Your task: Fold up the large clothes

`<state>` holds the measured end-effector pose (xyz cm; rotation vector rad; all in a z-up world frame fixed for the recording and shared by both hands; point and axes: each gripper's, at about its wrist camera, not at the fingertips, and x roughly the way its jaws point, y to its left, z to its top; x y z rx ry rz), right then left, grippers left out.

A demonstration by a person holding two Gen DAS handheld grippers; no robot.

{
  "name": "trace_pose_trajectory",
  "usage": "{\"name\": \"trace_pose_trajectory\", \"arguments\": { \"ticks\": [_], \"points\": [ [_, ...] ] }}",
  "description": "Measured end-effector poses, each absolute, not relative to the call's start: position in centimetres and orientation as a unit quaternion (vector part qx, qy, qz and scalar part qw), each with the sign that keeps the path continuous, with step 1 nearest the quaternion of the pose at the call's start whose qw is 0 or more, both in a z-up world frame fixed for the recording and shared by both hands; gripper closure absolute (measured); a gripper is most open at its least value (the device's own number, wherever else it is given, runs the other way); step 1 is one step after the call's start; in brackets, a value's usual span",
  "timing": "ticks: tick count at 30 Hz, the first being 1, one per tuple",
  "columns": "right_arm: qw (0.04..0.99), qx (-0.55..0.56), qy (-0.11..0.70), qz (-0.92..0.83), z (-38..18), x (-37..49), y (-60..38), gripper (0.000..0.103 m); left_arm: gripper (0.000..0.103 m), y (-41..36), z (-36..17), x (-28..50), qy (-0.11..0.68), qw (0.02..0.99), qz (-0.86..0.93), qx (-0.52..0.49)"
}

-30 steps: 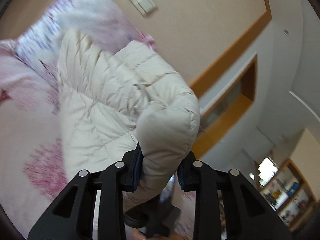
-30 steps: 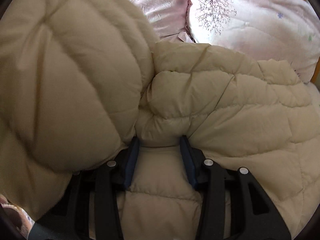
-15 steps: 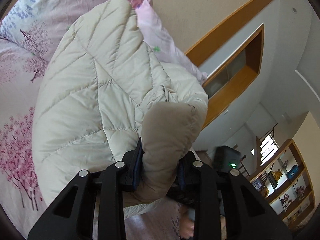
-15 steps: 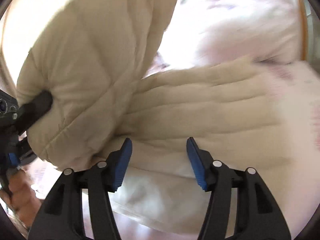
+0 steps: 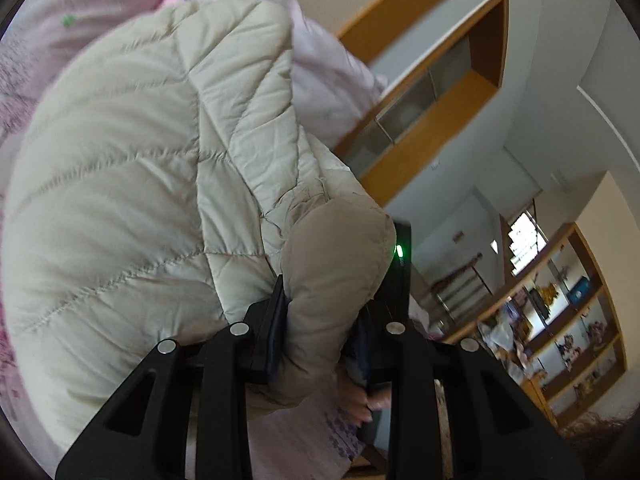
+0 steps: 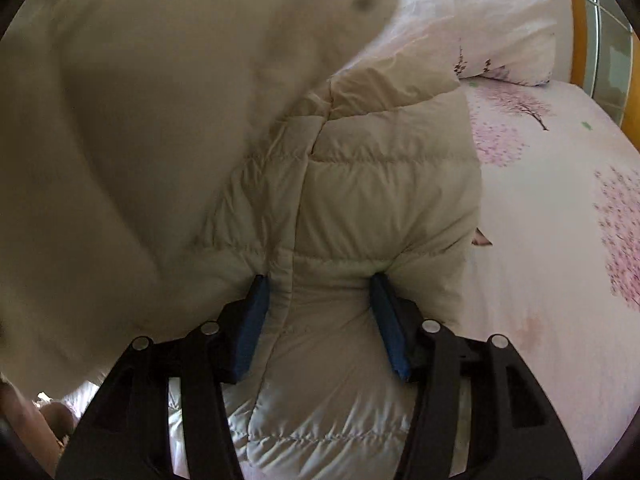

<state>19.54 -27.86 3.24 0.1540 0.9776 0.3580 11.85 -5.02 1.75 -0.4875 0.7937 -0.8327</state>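
Note:
A cream quilted puffer jacket (image 5: pixel 132 184) lies on a pink floral bed. My left gripper (image 5: pixel 320 320) is shut on a bunched fold of the jacket and holds it lifted above the bed. In the right wrist view the jacket (image 6: pixel 360 200) fills most of the frame; a blurred raised part of it (image 6: pixel 140 120) hangs at the left. My right gripper (image 6: pixel 320 308) has its blue pads wide apart, with a padded fold of the jacket lying between them.
The pink floral bedsheet (image 6: pixel 560 240) extends to the right, with a pillow (image 6: pixel 480 20) at the head. A wooden headboard (image 6: pixel 576 20) stands behind. The left wrist view shows a wood-trimmed wall niche (image 5: pixel 432 112) and shelves (image 5: pixel 560 320) across the room.
My right gripper opened from its grip on the jacket and now straddles another fold lower down. My left gripper kept its hold and swung the lifted part over.

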Motion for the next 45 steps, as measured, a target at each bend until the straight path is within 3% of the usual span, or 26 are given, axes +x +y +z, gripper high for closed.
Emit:
{"name": "trace_pose_trajectory", "arguments": {
  "ticks": [6, 11, 16, 20, 26, 28, 29, 30, 33, 35, 37, 45],
  "points": [
    [0.879, 0.023, 0.442, 0.177, 3.5, 18.1, -28.7, 0.051, 0.074, -7.2, -0.8, 12.3, 0.413, 0.801, -0.381, -0.207],
    [0.905, -0.003, 0.413, 0.108, 5.8, 15.8, -33.0, 0.044, 0.073, -9.0, -1.7, 12.0, 0.434, 0.814, -0.360, -0.141],
    [0.904, 0.132, 0.383, 0.135, 9.4, 16.5, -37.7, 0.042, 0.070, -10.2, -1.4, 11.3, 0.436, 0.825, -0.348, -0.086],
    [0.869, 0.222, 0.380, 0.227, 11.3, 19.3, -36.8, 0.034, 0.070, -10.2, -1.6, 11.4, 0.444, 0.825, -0.342, -0.076],
    [0.850, 0.234, 0.395, 0.259, 12.7, 23.2, -32.7, 0.034, 0.068, -12.1, -1.2, 11.1, 0.450, 0.824, -0.339, -0.063],
    [0.854, 0.234, 0.391, 0.251, 12.9, 23.9, -32.3, 0.055, 0.067, -12.6, -1.1, 11.1, 0.449, 0.825, -0.339, -0.060],
    [0.856, 0.231, 0.393, 0.241, 12.8, 24.3, -32.3, 0.079, 0.067, -13.1, -1.0, 11.2, 0.448, 0.825, -0.339, -0.057],
    [0.855, 0.229, 0.402, 0.233, 12.3, 25.1, -32.6, 0.084, 0.067, -13.3, -0.9, 11.2, 0.447, 0.825, -0.340, -0.053],
    [0.856, 0.225, 0.419, 0.201, 10.6, 25.4, -33.3, 0.089, 0.060, -13.9, -1.4, 11.0, 0.437, 0.829, -0.347, -0.035],
    [0.853, 0.227, 0.432, 0.188, 9.5, 25.8, -33.7, 0.089, 0.045, -14.0, -0.5, 10.1, 0.424, 0.828, -0.366, -0.026],
    [0.844, 0.239, 0.444, 0.182, 8.3, 26.0, -34.5, 0.089, 0.039, -13.8, 1.1, 9.1, 0.411, 0.827, -0.383, -0.016],
    [0.815, 0.258, 0.480, 0.197, 6.0, 27.6, -35.9, 0.087, 0.036, -7.6, 8.9, 11.0, 0.325, 0.885, -0.334, 0.003]
  ]
}}
